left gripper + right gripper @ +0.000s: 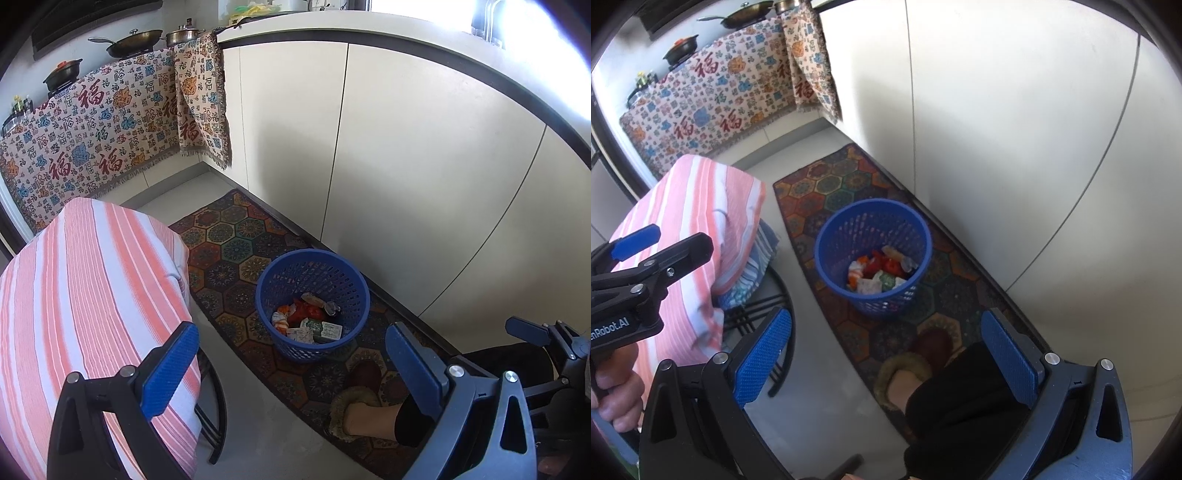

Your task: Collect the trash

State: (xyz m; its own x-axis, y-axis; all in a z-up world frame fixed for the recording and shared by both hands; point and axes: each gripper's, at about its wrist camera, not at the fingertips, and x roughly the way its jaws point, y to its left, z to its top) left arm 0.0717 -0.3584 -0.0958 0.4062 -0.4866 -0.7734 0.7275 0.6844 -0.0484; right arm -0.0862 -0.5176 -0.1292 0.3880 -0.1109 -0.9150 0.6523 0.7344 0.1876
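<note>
Blue mesh basket (312, 302) upright on the patterned mat — crumpled wrappers (308, 323) piled inside

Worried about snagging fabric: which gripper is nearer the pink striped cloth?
Left. The left gripper hangs at the edge of the pink striped cloth. The right gripper is off to the side above the patterned rug, facing the blue basket.

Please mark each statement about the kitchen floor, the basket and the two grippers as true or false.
1. The blue basket stands on the patterned rug. True.
2. The basket is empty. False: wrappers and a small carton lie inside it.
3. The left gripper holds a wrapper. False: it is open and holds nothing.
4. The right gripper is open. True.
5. A striped cloth covers the piece of furniture left of the basket. True.
</note>
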